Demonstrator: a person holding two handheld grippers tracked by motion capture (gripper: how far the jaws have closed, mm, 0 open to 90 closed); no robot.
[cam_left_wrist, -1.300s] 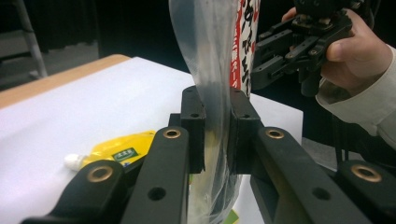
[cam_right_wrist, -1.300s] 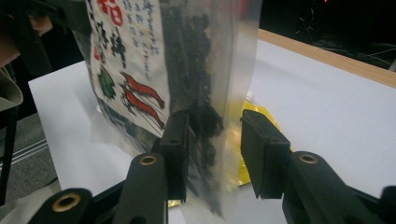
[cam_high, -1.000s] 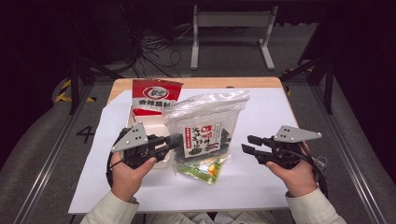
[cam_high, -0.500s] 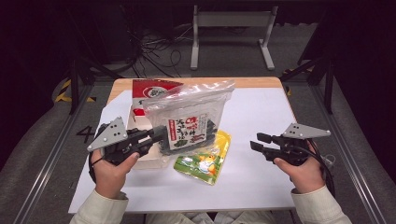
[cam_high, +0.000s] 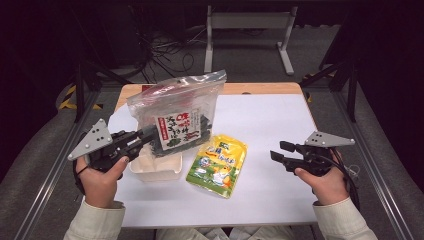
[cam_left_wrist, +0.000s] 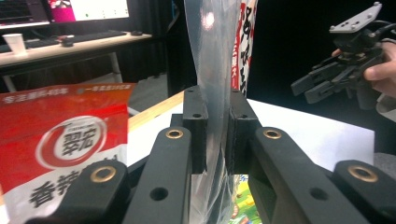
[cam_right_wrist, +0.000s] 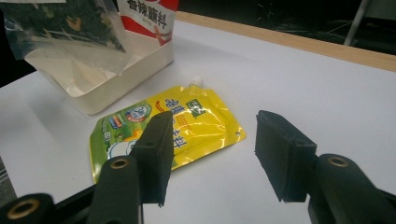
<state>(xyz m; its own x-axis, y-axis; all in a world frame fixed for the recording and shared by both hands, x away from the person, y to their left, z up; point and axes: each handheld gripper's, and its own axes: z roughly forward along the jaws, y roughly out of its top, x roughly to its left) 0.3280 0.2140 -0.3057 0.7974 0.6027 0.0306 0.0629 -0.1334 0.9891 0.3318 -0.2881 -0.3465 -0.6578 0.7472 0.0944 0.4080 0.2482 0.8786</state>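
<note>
A clear zip bag (cam_high: 177, 107) with a dark seaweed pack inside hangs upright over a white tray (cam_high: 155, 169). My left gripper (cam_high: 150, 134) is shut on the bag's lower left edge; in the left gripper view the clear film (cam_left_wrist: 212, 56) is pinched between the jaws of that gripper (cam_left_wrist: 215, 100). A yellow spout pouch (cam_high: 218, 159) lies flat on the white table, right of the tray. My right gripper (cam_high: 277, 151) hovers open to the pouch's right, holding nothing. In the right gripper view the pouch (cam_right_wrist: 201, 121) lies just beyond this gripper (cam_right_wrist: 215, 121).
A red snack packet (cam_left_wrist: 60, 135) stands behind the tray, mostly hidden by the bag in the high view. The white mat (cam_high: 270, 120) covers a wooden table (cam_high: 260, 88). Metal frames and cables sit on the floor beyond the table.
My left gripper has carried the bag left and up, off the yellow pouch and over the tray. My right gripper has drawn back to the right, still open.
</note>
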